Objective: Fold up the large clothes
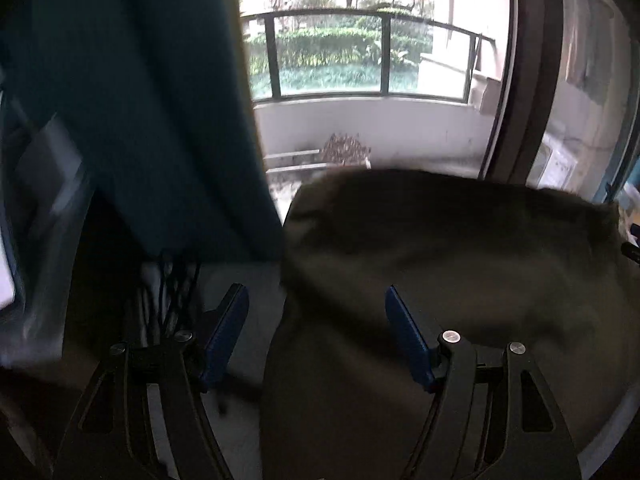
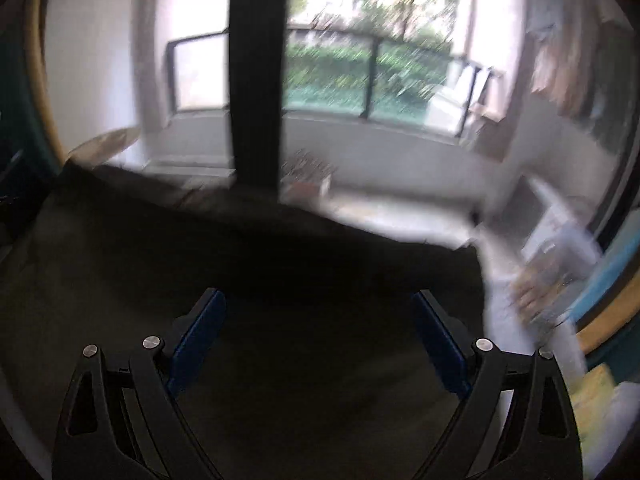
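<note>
Left wrist view: left tool level, fingers spread, gripping nothing, over left edge of dark olive garment, teal curtain hanging beyond. Right wrist view, blurred: right tool likewise spread and released above same garment, balcony railing beyond.

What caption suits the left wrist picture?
Open left gripper poised over a dark olive garment, teal curtain alongside, balcony railing beyond.

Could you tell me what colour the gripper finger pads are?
Blue pads, clearest in the left wrist view.
</note>
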A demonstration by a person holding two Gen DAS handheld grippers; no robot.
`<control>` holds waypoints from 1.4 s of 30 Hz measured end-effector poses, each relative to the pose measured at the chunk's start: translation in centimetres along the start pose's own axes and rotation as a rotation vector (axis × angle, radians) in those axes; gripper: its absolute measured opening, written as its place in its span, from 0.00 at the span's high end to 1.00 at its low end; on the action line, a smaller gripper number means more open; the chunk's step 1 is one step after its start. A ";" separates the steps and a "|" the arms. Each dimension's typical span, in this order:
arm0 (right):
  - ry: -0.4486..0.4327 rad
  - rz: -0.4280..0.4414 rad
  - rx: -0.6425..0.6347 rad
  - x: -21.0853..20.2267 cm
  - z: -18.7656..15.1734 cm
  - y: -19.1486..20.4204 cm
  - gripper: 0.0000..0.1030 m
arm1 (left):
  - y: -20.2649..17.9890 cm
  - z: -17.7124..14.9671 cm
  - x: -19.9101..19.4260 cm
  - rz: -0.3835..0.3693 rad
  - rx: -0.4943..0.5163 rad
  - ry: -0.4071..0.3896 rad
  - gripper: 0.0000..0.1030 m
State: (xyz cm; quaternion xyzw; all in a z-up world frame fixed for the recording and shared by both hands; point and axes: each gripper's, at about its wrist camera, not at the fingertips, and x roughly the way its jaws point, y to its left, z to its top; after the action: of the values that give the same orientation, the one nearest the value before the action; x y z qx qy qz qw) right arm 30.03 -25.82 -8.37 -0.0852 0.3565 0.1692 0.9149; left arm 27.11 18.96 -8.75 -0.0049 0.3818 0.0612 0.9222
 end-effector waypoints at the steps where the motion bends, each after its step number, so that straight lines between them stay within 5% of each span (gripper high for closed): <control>1: 0.015 0.007 -0.006 0.3 0.2 0.3 0.09 | -0.1 -0.6 -0.2 -0.001 -0.006 0.007 0.28; 10: 0.112 0.131 0.031 5.5 4.6 2.9 0.09 | 3.5 -5.5 -2.3 0.015 -0.127 0.065 0.28; 18: 0.008 -0.022 0.078 7.8 8.0 2.8 0.09 | 4.6 -9.4 -2.4 0.017 -0.173 0.096 0.28; 30: -0.058 -0.223 -0.010 -2.1 0.4 0.8 0.09 | 6.6 -11.0 -2.7 -0.176 -0.283 0.101 0.28; 42: 0.062 -0.375 0.317 -10.0 -10.5 -8.0 0.09 | 5.9 -12.7 -4.9 -0.250 -0.267 0.082 0.28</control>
State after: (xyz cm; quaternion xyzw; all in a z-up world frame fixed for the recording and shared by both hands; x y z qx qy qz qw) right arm 19.56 -38.63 -8.89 -0.0105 0.3846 -0.0641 0.9208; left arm 14.06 23.58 -14.09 -0.1772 0.4039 -0.0037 0.8974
